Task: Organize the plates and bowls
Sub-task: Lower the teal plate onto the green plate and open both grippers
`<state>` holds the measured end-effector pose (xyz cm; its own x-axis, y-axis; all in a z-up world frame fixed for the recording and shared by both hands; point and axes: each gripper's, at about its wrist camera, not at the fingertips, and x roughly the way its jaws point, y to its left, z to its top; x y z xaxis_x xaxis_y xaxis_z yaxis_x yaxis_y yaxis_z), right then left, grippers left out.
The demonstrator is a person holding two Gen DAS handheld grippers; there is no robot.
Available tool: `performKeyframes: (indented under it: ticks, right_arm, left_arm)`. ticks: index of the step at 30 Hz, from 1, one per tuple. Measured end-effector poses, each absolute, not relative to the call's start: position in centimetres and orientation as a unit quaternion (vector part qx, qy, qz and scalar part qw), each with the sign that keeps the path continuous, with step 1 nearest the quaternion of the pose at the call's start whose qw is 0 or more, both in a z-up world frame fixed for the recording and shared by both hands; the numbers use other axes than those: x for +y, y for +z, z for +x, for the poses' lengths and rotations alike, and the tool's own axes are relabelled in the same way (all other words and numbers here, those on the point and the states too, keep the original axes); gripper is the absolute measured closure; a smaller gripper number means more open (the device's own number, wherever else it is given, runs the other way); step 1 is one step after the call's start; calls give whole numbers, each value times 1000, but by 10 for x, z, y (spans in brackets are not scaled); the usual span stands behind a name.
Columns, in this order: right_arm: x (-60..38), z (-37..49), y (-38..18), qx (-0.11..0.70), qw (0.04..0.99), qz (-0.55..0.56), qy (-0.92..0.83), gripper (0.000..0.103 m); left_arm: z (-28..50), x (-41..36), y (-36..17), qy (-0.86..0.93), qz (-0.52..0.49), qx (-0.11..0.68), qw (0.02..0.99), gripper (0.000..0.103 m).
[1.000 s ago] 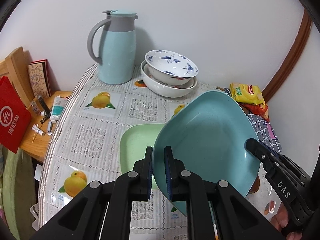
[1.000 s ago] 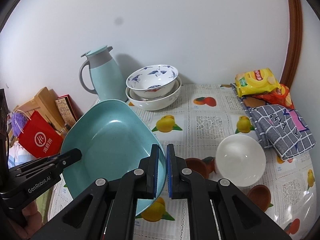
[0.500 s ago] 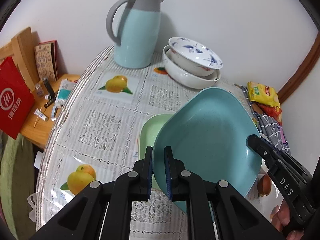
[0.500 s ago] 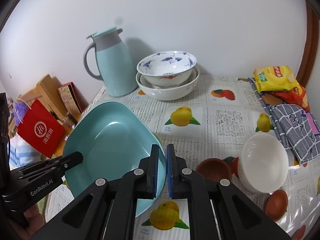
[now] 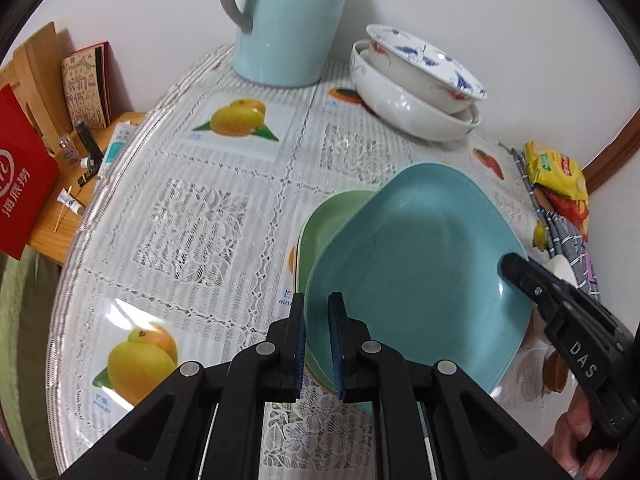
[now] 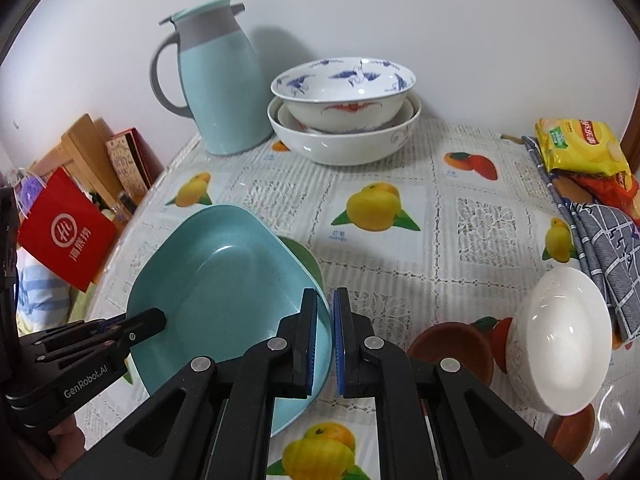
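Teal squarish plastic plate [image 5: 416, 264] is clamped at opposite rims by left gripper [image 5: 318, 344] and right gripper [image 6: 325, 340], held tilted directly over green plate [image 5: 332, 220] on tablecloth, overlap near-complete.

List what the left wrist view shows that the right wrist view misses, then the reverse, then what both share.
Only the left wrist view: small tubes and bottles on the wooden side shelf.

Only the right wrist view: the jug's lid, a white bowl lying tilted, brown dishes beside it.

Both: the teal plate clamped by the left gripper and right gripper, the green plate beneath, the stacked bowls, snack packets.
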<state>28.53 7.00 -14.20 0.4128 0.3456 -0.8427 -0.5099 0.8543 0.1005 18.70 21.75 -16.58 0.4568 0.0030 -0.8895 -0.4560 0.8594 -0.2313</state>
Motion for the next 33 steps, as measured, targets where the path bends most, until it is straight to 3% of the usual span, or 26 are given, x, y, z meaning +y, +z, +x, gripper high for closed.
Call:
performKeyframes:
  ticks: [18, 25, 29, 33]
  right_arm:
    - [88, 316, -158, 477, 828, -109, 274, 89]
    - [98, 321, -163, 472, 826, -128, 279, 87]
    - [101, 319, -165, 469, 823, -143, 287, 86]
    - [102, 318, -168, 469, 821, -145, 291, 87]
  left_arm:
    - [196, 208, -169, 108, -174, 534, 820, 88]
    - [193, 207, -161, 93, -177, 525, 827, 81]
    - [190, 204, -156, 84, -164, 525, 831, 67]
    - [185, 202, -152, 80, -154, 524, 834, 60]
